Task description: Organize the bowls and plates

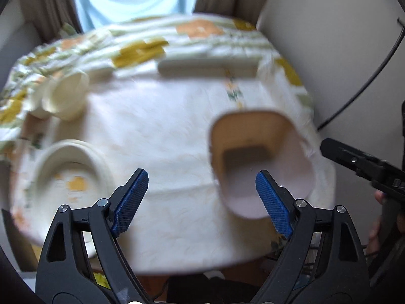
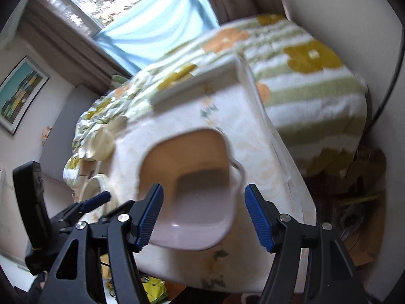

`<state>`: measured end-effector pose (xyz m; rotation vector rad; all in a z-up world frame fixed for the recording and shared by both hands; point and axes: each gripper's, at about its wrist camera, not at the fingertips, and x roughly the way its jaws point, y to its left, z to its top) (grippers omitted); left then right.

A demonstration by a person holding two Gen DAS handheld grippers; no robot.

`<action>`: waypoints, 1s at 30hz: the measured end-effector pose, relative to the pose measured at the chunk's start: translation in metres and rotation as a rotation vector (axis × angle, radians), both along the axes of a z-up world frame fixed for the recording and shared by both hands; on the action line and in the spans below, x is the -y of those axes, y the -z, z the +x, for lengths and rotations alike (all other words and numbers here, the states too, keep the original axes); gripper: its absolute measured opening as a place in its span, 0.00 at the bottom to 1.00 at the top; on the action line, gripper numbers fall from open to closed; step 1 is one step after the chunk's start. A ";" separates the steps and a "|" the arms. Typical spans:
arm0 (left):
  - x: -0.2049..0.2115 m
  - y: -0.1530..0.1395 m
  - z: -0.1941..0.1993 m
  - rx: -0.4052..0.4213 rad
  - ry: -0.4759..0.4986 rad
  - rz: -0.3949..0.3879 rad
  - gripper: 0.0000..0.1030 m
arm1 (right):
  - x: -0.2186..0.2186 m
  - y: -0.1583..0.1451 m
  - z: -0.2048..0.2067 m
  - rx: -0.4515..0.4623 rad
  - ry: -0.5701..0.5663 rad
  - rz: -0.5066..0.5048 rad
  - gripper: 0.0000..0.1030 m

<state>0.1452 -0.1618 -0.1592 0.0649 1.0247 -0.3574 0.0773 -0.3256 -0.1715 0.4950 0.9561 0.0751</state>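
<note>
A square pinkish bowl with a beige inside sits on the white tablecloth near the table's right front. A stack of round cream plates lies at the left front. Cream cups lie on their sides at the back left. My left gripper hangs open above the cloth, left of the bowl, with nothing between its pads. My right gripper is open above the square bowl, its blue pads apart from the rim. The left gripper shows beside the plates.
A long pale tray edge lies along the table's far side. Behind it is a bed with a striped flower blanket. A wall with a black cable stands at the right. The right gripper's body reaches in from the right.
</note>
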 end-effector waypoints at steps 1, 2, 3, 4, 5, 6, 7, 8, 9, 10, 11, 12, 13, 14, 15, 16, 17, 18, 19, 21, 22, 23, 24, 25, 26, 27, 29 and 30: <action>-0.010 -0.018 -0.006 0.038 -0.018 -0.002 0.85 | -0.008 -0.015 0.001 0.025 -0.026 -0.016 0.70; -0.017 -0.030 -0.010 0.074 -0.035 0.003 0.95 | -0.015 -0.026 0.003 0.056 -0.042 -0.029 0.91; -0.027 -0.045 -0.014 0.122 -0.062 0.020 1.00 | -0.020 -0.033 0.003 0.083 -0.052 -0.039 1.00; -0.037 -0.057 -0.016 0.167 -0.079 0.030 1.00 | -0.028 -0.044 0.006 0.134 -0.067 -0.062 1.00; -0.043 -0.063 -0.015 0.190 -0.088 0.032 1.00 | -0.038 -0.055 0.010 0.181 -0.089 -0.084 1.00; -0.054 -0.068 -0.014 0.210 -0.105 0.037 1.00 | -0.047 -0.061 0.015 0.206 -0.110 -0.099 1.00; -0.066 -0.071 -0.009 0.217 -0.126 0.044 1.00 | -0.057 -0.066 0.024 0.216 -0.137 -0.110 1.00; -0.075 -0.072 -0.004 0.214 -0.141 0.047 1.00 | -0.071 -0.071 0.036 0.211 -0.174 -0.119 1.00; -0.088 -0.071 0.004 0.204 -0.167 0.052 1.00 | -0.079 -0.073 0.042 0.207 -0.188 -0.123 1.00; -0.103 -0.071 0.013 0.199 -0.194 0.048 1.00 | -0.089 -0.075 0.052 0.202 -0.209 -0.126 1.00; -0.116 -0.071 0.019 0.199 -0.214 0.038 1.00 | -0.102 -0.078 0.065 0.188 -0.235 -0.128 1.00; -0.133 -0.071 0.029 0.195 -0.239 0.020 1.00 | -0.109 -0.078 0.071 0.187 -0.244 -0.130 1.00; -0.149 -0.070 0.039 0.184 -0.265 0.003 1.00 | -0.119 -0.080 0.080 0.192 -0.252 -0.139 1.00; -0.163 -0.070 0.048 0.174 -0.288 -0.008 1.00 | -0.131 -0.082 0.093 0.194 -0.247 -0.161 1.00; -0.180 -0.068 0.058 0.160 -0.314 -0.024 1.00 | -0.140 -0.082 0.102 0.192 -0.240 -0.178 1.00; -0.196 -0.065 0.069 0.142 -0.335 -0.047 1.00 | -0.147 -0.082 0.110 0.187 -0.243 -0.183 1.00; -0.212 -0.061 0.081 0.121 -0.356 -0.070 1.00 | -0.160 -0.078 0.127 0.168 -0.263 -0.170 1.00; -0.223 -0.057 0.091 0.103 -0.369 -0.086 1.00 | -0.167 -0.074 0.136 0.154 -0.274 -0.161 1.00; -0.234 -0.050 0.103 0.079 -0.383 -0.109 1.00 | -0.176 -0.070 0.150 0.134 -0.284 -0.158 1.00; -0.256 -0.032 0.130 0.021 -0.405 -0.154 1.00 | -0.196 -0.059 0.176 0.095 -0.299 -0.159 1.00; -0.265 -0.021 0.143 -0.009 -0.414 -0.173 1.00 | -0.204 -0.052 0.188 0.077 -0.305 -0.151 1.00; -0.273 -0.012 0.154 -0.031 -0.422 -0.183 0.99 | -0.215 -0.042 0.203 0.051 -0.308 -0.138 1.00; -0.278 0.001 0.166 -0.055 -0.427 -0.189 0.99 | -0.219 -0.036 0.210 0.036 -0.311 -0.133 1.00; -0.282 0.011 0.177 -0.073 -0.429 -0.188 0.98 | -0.227 -0.026 0.222 0.011 -0.313 -0.128 0.99; -0.284 0.022 0.186 -0.094 -0.426 -0.186 0.94 | -0.234 -0.015 0.235 -0.026 -0.310 -0.122 0.95; -0.285 0.035 0.198 -0.119 -0.419 -0.181 0.88 | -0.239 -0.008 0.242 -0.049 -0.312 -0.115 0.91; -0.284 0.059 0.218 -0.166 -0.399 -0.176 0.76 | -0.253 0.016 0.265 -0.112 -0.322 -0.099 0.79; -0.282 0.069 0.226 -0.184 -0.388 -0.174 0.68 | -0.257 0.023 0.270 -0.130 -0.321 -0.100 0.78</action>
